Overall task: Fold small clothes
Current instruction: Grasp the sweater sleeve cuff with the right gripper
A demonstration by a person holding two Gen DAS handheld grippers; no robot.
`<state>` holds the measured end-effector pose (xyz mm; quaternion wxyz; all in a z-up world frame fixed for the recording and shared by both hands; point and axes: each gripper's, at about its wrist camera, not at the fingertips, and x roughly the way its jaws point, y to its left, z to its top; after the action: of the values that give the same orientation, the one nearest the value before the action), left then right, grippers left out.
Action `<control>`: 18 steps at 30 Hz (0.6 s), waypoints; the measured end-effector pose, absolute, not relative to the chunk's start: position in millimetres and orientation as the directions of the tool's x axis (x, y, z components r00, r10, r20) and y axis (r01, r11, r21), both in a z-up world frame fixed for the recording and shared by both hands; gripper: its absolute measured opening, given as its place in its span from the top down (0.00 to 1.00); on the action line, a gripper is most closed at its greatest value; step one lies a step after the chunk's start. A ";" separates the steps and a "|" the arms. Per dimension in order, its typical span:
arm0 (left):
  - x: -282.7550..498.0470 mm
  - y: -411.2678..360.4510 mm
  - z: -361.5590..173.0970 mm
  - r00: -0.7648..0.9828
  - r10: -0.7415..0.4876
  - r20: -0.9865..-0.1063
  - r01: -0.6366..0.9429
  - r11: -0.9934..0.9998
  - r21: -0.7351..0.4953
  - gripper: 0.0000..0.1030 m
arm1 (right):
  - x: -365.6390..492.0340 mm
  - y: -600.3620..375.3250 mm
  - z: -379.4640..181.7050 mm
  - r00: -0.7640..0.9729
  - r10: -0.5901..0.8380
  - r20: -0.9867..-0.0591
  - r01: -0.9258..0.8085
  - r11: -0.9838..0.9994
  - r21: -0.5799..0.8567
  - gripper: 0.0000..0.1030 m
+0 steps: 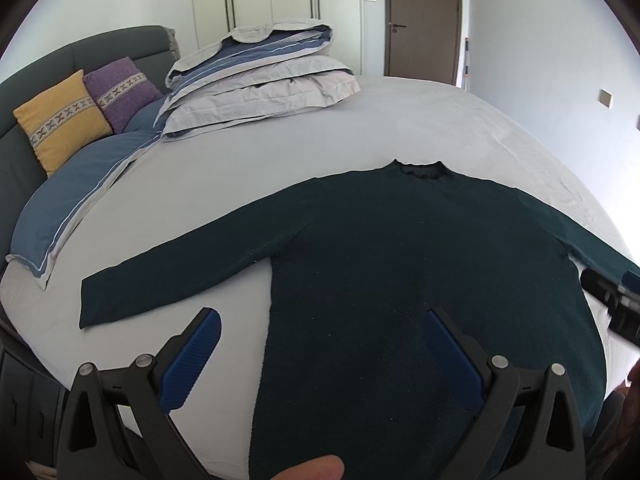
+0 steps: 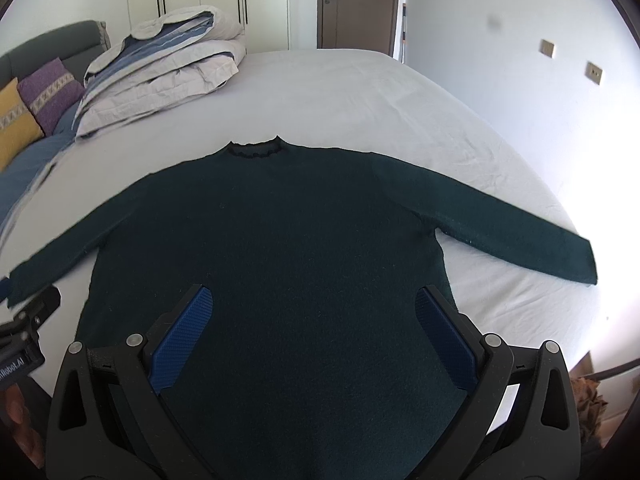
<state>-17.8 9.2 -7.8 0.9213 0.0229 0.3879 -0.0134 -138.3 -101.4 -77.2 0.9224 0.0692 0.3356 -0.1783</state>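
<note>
Bed (image 2: 360, 92): pale sheet, mostly bare; it carries everything I'm working with.
Folded duvet (image 2: 168, 68): stacked beyond the sweater's collar, toward the headboard, well apart from it; not part of my job as I read it.
Sweater (image 2: 272, 248): dark green, lying flat on the bed with the collar away from me and the hem nearest me, both sleeves spread straight out to the sides. I see no fold in it yet, so I judge the task barely begun: spreading done, sleeves and body left to fold.
Left claw (image 1: 324, 356): jaws wide apart, holding nothing, hovering over the sweater's left hem edge.
Right claw (image 2: 314, 336): also spread wide and empty, above the sweater's lower body near the hem.
Next, my guess: take a sleeve inward across the sweater's chest.
</note>
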 end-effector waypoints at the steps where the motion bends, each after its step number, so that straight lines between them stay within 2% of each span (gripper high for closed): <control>1: -18.7 8.2 -8.9 0.697 -0.016 -0.717 0.054 0.998 0.031 0.00 | -141.5 -114.4 -77.6 0.714 -0.280 -0.641 0.389 0.921 0.031 0.00; 4: -17.0 3.4 -16.0 0.679 -0.011 -0.734 0.058 0.998 0.038 0.00 | -161.9 -185.4 -80.7 0.715 -0.295 -0.634 0.486 0.862 0.147 0.00; 7: -11.0 -1.1 -28.1 0.653 -0.007 -0.757 0.062 0.997 0.044 0.00 | -201.3 -280.7 -92.0 0.727 -0.321 -0.606 0.594 0.737 0.323 0.01; 11: 0.9 -6.1 -43.8 0.592 -0.062 -0.804 0.075 0.997 -0.021 0.00 | -269.5 -399.6 -128.1 0.710 -0.368 -0.600 0.698 0.474 0.536 0.18; 15: 9.1 -19.0 -51.3 0.593 -0.070 -0.802 0.080 0.996 -0.027 0.00 | -316.5 -470.6 -165.8 0.678 -0.391 -0.623 0.733 0.287 0.617 0.24; 18: 17.3 -30.8 -54.2 0.603 -0.085 -0.793 0.086 0.995 -0.041 0.00 | -322.6 -493.8 -178.7 0.711 -0.379 -0.592 0.697 0.268 0.665 0.26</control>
<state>17.3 -30.8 -54.2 0.8952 0.0004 0.4430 -0.0475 -322.6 -493.8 -178.7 0.7802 0.4968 0.1598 -0.3449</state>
